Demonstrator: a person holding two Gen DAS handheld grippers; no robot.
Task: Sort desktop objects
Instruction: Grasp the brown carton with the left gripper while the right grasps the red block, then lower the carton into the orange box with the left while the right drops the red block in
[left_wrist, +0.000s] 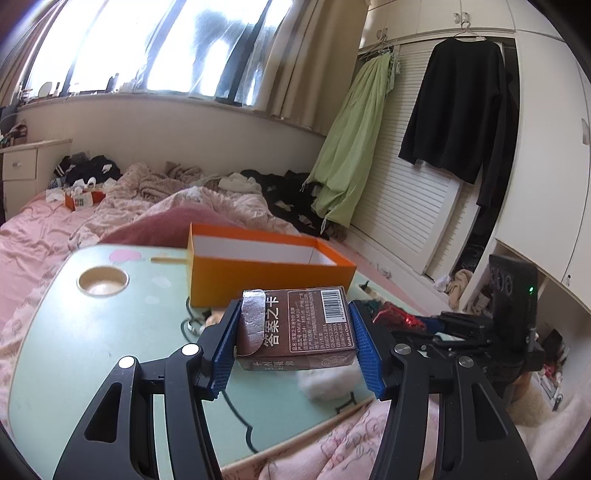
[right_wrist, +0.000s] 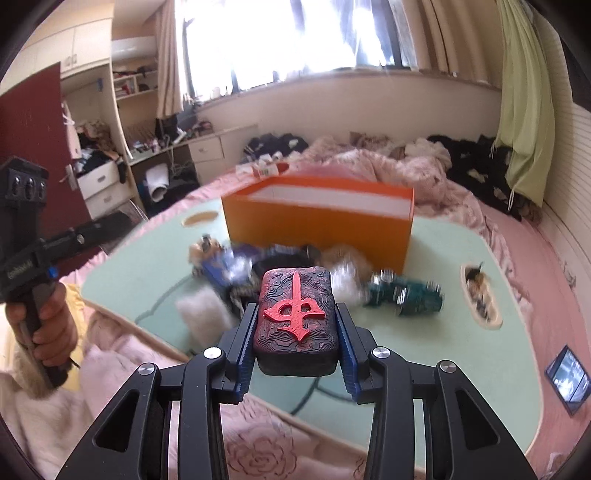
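Gripping | left gripper (left_wrist: 293, 334) jaws: brown box (left_wrist: 295, 328) "Made in China" | right gripper (right_wrist: 295, 334) jaws: dark block (right_wrist: 295, 317), red glyph

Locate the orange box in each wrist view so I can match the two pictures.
Left wrist: orange box sits centre frame, just beyond the held brown carton.
Right wrist: orange box sits centre frame, beyond the held carved tile.
Shared landmark: the green table.

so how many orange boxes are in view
2. The large open orange box stands on the green table, beyond the clutter. A small orange box lies on the pink bedding farther back. More may be hidden among the clothes.
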